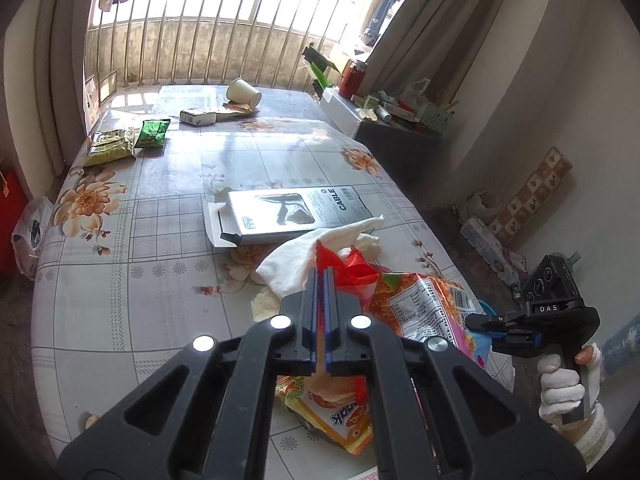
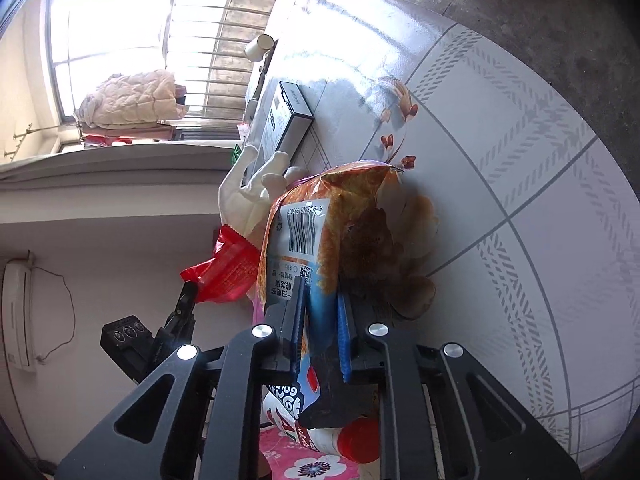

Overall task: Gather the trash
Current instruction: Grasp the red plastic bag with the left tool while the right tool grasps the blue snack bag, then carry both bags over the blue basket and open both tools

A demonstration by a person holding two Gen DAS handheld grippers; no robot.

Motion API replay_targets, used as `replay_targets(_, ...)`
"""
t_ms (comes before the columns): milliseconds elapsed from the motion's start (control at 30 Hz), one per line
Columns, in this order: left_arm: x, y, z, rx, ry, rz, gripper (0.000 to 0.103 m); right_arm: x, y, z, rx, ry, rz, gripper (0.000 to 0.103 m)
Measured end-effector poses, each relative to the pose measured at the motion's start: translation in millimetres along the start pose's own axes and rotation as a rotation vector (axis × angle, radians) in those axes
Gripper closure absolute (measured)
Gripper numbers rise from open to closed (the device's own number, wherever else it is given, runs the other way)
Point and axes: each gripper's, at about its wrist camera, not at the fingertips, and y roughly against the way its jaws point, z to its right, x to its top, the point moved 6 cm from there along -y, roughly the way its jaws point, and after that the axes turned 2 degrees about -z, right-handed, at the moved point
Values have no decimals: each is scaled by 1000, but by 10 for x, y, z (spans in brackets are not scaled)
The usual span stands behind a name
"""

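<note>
Both my grippers pinch trash at the near table edge.
My left gripper is squeezed tight on the red wrapper; my right gripper, at 3 o'clock, clamps the orange snack bag.

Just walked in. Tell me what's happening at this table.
Someone with a handheld gripper in each hand is gathering litter off a floral-cloth table. The left gripper is shut on a red wrapper, and the right gripper is shut on an orange snack bag at the near edge. A white tissue and a grey cable box lie just beyond. Two green packets, a small carton and a tipped paper cup remain at the far end.
</note>
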Motion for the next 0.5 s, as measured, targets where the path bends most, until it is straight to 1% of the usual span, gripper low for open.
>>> replay_targets(233,88,258,-56,-12,19,65,102,-9,163,-105,60,16,34,96)
replay_targets(500,153,505,-32,-39,27,119,103,-62,475,-268,131,52,91,97)
